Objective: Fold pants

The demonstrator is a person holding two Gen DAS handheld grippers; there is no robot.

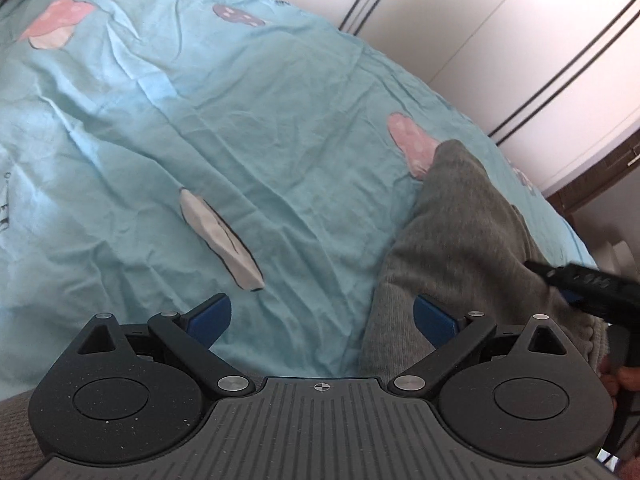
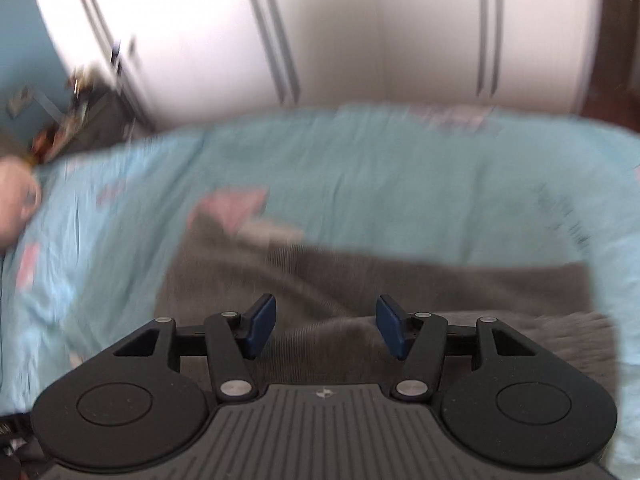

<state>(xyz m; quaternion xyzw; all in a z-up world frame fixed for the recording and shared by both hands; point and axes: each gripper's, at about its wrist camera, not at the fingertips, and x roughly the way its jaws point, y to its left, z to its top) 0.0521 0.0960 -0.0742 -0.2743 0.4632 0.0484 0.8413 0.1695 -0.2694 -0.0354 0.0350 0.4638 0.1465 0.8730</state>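
Grey ribbed pants (image 1: 460,240) lie on a light blue bedsheet (image 1: 240,120), a leg stretching away to the upper right. My left gripper (image 1: 322,318) hangs open above the sheet, its right pad over the pants' left edge and nothing pinched. The black body of the other tool (image 1: 592,284) reaches over the pants from the right. The right wrist view is blurred. There the pants (image 2: 360,280) lie as a wide folded band, and my right gripper (image 2: 328,328) is open just above them, with cloth below the gap but not clamped.
The sheet (image 2: 400,184) has pink and grey mushroom prints (image 1: 220,236). White wardrobe doors (image 1: 500,40) stand beyond the far bed edge. A cluttered dark stand (image 2: 80,120) is at the left, and bare skin of a person (image 2: 16,200) shows at the left edge.
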